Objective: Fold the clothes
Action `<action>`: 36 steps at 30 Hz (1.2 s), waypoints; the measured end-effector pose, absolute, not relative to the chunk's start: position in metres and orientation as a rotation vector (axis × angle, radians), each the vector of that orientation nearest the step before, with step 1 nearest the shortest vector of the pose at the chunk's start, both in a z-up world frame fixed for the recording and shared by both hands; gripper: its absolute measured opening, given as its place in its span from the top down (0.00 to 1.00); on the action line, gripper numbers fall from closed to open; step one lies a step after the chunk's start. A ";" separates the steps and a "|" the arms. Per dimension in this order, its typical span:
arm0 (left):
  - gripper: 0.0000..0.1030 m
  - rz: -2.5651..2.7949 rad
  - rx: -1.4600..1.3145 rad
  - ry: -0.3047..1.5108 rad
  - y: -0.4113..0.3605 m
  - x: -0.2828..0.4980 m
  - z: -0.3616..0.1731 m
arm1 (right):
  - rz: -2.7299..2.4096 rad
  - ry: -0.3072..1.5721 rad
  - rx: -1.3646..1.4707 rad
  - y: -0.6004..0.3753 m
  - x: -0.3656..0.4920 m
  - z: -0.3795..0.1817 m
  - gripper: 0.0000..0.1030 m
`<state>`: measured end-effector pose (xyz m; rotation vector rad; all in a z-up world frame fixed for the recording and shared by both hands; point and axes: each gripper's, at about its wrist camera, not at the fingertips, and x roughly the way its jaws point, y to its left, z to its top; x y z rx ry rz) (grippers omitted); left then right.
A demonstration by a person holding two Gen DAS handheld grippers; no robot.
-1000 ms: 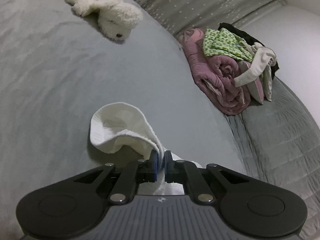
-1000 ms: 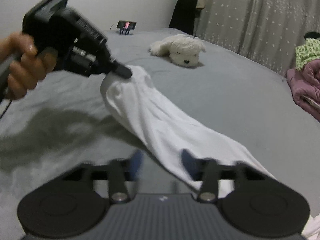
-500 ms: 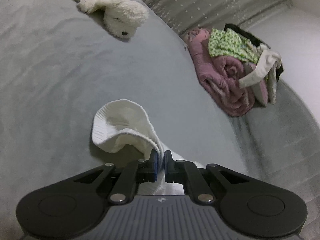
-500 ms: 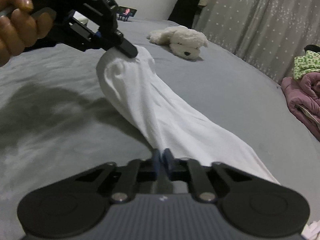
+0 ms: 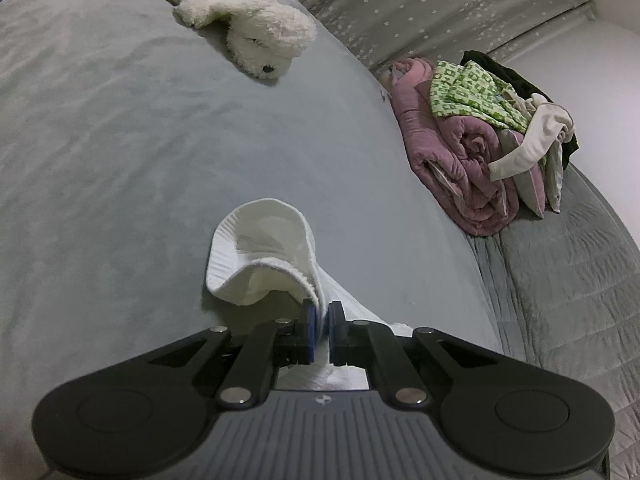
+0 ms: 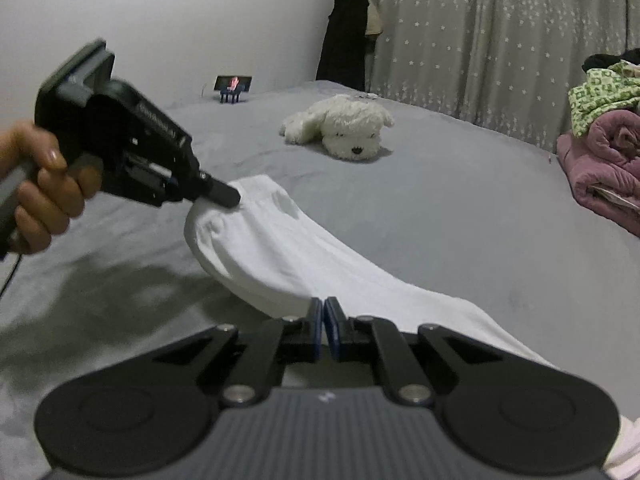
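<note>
Since a second ago the right gripper [image 6: 322, 310] has closed: its jaws, then apart astride the white sock [image 6: 280, 256], now meet with the sock's edge pinched between the blue pads, and the cloth is drawn out longer between the two tools.

Broad grey bed [image 5: 120, 140] fills both views, bare over most of its width, so there is open room on every side of the sock. At the far side a star-printed curtain [image 6: 480, 40] closes the space; toward the bed's far right edge a pile of clothes [image 5: 480, 132] sits, pink quilted bundle under a green-patterned piece, with a dark item and a pale sock on top. A white plush dog [image 5: 248, 32] lies well apart from the sock, toward the curtain.

The sock is white and ribbed, lifted off the bed at one end, sagging in a curve between the grips. From the left wrist its cuff gapes open in a round mouth, showing the looped inside. The left gripper [image 5: 320, 316] is clamped narrowly on the cuff's rim.

Only the right wrist view shows the person's hand [image 6: 44, 188] around the left tool's handle, the sock's whole length, a dark garment [image 6: 344, 36] hanging by the curtain, and a small stand with a phone [image 6: 233, 83] at the bed's far edge. Only the left wrist view shows the quilted cover [image 5: 568, 300] below the pile.
</note>
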<state>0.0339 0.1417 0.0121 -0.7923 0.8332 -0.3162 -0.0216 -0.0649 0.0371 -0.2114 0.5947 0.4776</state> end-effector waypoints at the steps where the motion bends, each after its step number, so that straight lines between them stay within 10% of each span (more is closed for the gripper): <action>1: 0.96 -0.310 -0.780 0.838 0.142 0.033 0.013 | 0.478 0.593 -0.207 -0.066 -0.023 0.039 0.95; 36: 0.96 -0.172 -0.538 0.923 0.145 -0.001 0.024 | 0.728 0.880 0.082 -0.080 -0.010 0.037 0.95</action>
